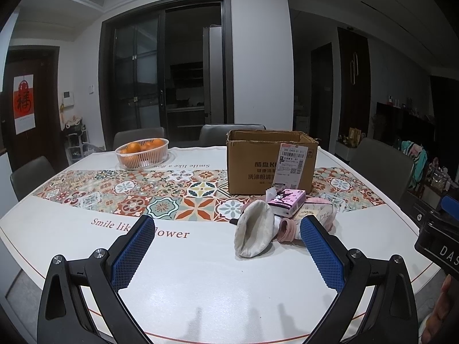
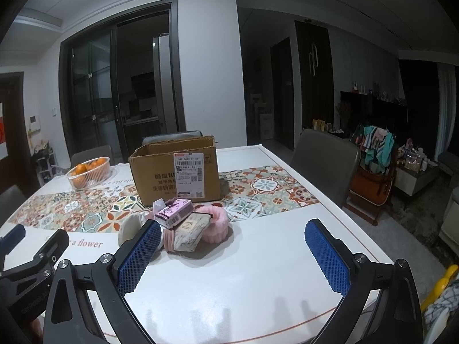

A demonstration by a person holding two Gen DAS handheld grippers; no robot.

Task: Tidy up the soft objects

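Observation:
A small heap of soft things lies on the table in front of an open cardboard box (image 1: 271,162) (image 2: 175,169). It holds a cream fleece slipper-like piece (image 1: 252,233) (image 2: 129,226), a pink tissue pack (image 1: 288,200) (image 2: 173,210), a pink hair-tie coil (image 1: 287,228), a folded floral cloth (image 2: 190,233) and a pink fluffy ring (image 2: 215,218). My left gripper (image 1: 226,230) is open, low over the table, its right finger beside the heap. My right gripper (image 2: 233,233) is open too, with its left finger against the heap's near side.
A white basket of oranges (image 1: 142,152) (image 2: 89,172) stands at the back left. Grey chairs (image 2: 324,163) ring the table (image 1: 186,272). The other gripper's body shows at each view's edge (image 1: 439,229) (image 2: 25,252). Clutter and clothes fill the room's right side (image 2: 375,146).

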